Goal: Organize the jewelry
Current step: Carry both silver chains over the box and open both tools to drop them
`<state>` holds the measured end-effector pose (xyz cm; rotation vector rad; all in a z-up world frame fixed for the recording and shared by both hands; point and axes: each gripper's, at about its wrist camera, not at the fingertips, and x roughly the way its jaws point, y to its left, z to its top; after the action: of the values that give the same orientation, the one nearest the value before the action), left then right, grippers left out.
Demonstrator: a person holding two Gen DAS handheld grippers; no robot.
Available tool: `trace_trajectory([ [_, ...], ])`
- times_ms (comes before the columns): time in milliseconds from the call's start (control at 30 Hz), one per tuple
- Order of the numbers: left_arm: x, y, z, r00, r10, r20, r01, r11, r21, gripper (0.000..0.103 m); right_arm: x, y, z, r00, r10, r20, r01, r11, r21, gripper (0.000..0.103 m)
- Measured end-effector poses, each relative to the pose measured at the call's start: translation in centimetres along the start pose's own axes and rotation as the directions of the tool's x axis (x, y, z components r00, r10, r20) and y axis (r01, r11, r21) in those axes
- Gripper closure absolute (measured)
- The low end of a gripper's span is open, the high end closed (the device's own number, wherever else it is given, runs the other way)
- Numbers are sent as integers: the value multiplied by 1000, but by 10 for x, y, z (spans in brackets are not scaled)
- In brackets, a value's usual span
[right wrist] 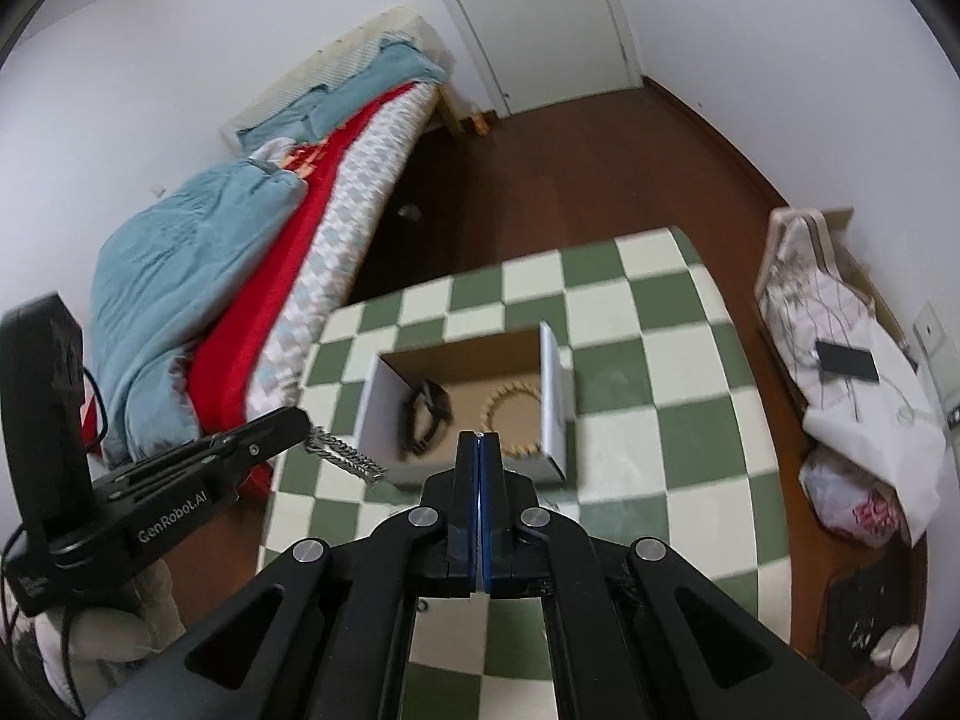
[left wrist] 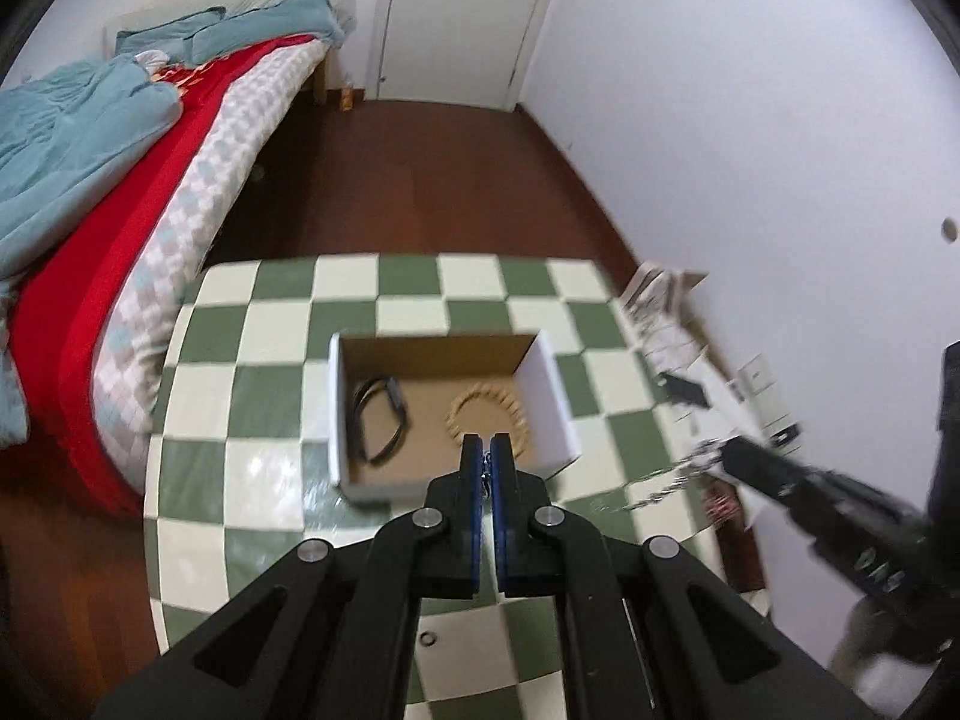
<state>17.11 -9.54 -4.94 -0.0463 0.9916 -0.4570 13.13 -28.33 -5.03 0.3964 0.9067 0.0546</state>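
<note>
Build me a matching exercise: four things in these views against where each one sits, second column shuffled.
1 black band
2 beaded bracelet
3 silver chain
4 black phone

A on the white cloth beside the table
B in the box, farther from the bed
C hanging from the jaws of the left gripper
D in the box, nearer the bed

Pairs: 1-D, 2-B, 3-C, 4-A

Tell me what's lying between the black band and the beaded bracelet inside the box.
Nothing. Only the bare cardboard floor of the box separates the black band from the beaded bracelet. Both wrist views show that gap.
</note>
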Motion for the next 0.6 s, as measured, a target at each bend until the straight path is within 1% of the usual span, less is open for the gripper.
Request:
trace_trajectory([
  [100, -1, 0, 20, 1000, -11, 13, 11, 1000, 6, 103, 4, 11, 17, 1000, 8, 7, -8, 1000, -23, 103],
  [233, 10, 6, 37, 1000, -9, 1, 9, 1000, -1, 103, 28, 18, 38, 1000, 16, -20, -17, 999, -32, 103],
  [333, 31, 18, 46, 999, -1, -36, 0, 1000, -19, 103, 53, 20, 51, 999, 8, -53, -10, 999, -39, 103],
  [433, 48, 27, 49, 998, 13, -67, -15, 1000, -23, 103, 84, 20, 60, 995, -6, -102, 1, 999, -53, 103],
  [500, 62, 32, 50, 995, 27, -95, -29, 999, -18, 103, 107, 19, 63, 990, -19, -141, 11, 998, -56, 103],
  [600, 81, 44, 49, 990, 45, -133, -51, 998, -42, 103, 132, 19, 63, 983, -36, -180, 24, 997, -69, 103],
])
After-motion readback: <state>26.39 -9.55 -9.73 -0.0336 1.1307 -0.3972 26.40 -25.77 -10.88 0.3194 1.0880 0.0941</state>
